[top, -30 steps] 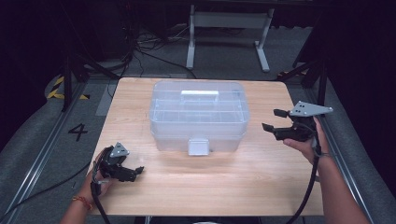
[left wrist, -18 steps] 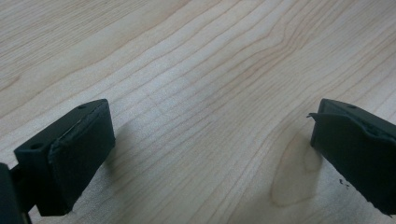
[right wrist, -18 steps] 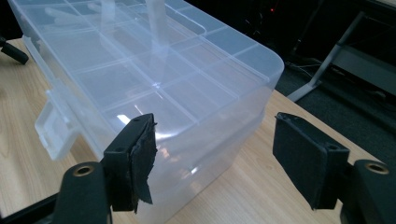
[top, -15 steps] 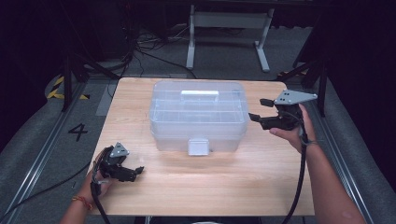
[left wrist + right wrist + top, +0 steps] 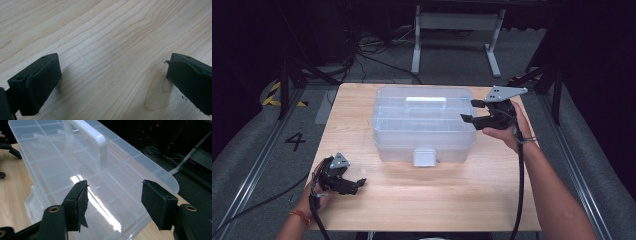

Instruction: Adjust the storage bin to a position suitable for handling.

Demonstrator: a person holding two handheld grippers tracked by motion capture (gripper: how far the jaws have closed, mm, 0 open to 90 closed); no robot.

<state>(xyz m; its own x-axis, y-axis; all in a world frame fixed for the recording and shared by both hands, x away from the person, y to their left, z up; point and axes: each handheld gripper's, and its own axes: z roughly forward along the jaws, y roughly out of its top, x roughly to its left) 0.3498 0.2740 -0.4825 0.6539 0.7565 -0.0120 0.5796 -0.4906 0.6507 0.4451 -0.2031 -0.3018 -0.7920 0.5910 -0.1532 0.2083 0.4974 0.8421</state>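
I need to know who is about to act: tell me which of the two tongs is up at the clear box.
The right tongs, raised at the clear box's right end, jaws apart. The left tongs rest low on the table, away from it.

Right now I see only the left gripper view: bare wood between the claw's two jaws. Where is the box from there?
Observer: The clear plastic box stands mid-table, beyond your left claw and to its right.
Operator: Is it closed?
Observer: The lid looks shut, with a white handle on top.
Operator: And the other claw?
Observer: The right claw is at the box's right end. Its jaws have just been closing, but they press on nothing.
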